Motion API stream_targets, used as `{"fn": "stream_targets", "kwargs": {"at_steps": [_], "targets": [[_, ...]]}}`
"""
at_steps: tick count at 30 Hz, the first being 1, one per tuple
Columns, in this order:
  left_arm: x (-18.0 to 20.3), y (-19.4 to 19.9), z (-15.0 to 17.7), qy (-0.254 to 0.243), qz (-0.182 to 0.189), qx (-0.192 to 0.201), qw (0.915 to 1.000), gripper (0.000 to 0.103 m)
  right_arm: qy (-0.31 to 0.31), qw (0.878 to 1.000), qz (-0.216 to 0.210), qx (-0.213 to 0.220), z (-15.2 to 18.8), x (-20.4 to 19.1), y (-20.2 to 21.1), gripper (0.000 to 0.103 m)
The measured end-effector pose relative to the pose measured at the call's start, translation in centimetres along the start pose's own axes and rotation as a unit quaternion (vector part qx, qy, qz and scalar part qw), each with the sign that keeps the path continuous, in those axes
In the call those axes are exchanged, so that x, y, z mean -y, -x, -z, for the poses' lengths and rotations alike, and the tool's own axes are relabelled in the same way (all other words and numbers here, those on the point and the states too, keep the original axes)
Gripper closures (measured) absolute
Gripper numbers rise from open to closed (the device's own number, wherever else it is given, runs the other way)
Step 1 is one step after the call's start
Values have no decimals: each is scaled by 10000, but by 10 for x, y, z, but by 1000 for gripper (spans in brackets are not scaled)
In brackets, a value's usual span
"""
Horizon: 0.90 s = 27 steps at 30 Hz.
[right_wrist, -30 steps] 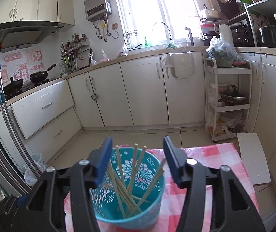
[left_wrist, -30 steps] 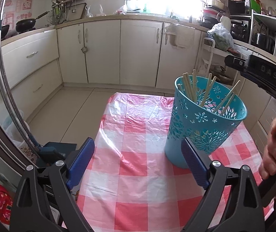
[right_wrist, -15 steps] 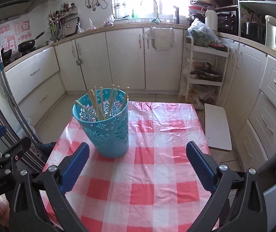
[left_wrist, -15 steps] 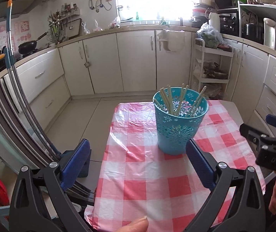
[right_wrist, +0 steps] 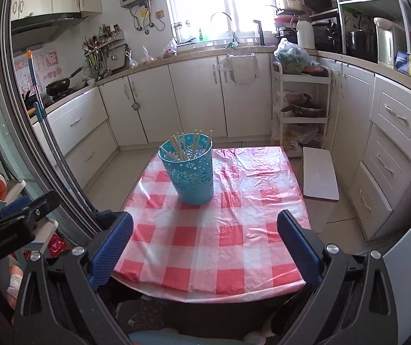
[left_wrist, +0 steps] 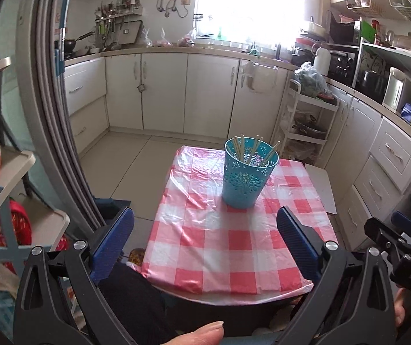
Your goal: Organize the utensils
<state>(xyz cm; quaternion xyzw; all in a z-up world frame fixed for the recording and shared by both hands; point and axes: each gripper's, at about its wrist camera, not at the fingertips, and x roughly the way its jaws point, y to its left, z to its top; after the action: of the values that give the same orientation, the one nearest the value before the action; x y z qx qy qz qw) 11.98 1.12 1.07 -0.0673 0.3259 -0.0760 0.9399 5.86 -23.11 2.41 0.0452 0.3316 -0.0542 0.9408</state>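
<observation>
1. Left gripper [left_wrist: 205, 234] and right gripper [right_wrist: 205, 235]: jaws spread wide, nothing between them, both angled down over the table's [right_wrist: 205, 280] near edge.
2. Cloth between near edge and bin: bare.
3. Bin [right_wrist: 189, 168] stands upright toward the far edge, chopsticks [right_wrist: 186, 145] inside.

Turquoise cut-out flower-pattern basket [left_wrist: 247, 178] – red-and-white checked tablecloth [left_wrist: 228, 244] – blue-padded black claws.
</observation>
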Motion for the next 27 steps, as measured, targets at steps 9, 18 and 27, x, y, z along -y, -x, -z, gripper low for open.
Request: {"fn": "stream_targets", "kwargs": {"at_steps": [9,18,27], "targets": [[-5,53,29,59,-250,232,9994,8,-90,9992,-262,293,30,-19,40,7],[8,70,33,-142,-523,367,9979,8,220,9977,-227,594,36,-31,57,7],[13,80,34,-217,-657,537,9962,8,251,9973,-264,636,41,-29,65,7]]}}
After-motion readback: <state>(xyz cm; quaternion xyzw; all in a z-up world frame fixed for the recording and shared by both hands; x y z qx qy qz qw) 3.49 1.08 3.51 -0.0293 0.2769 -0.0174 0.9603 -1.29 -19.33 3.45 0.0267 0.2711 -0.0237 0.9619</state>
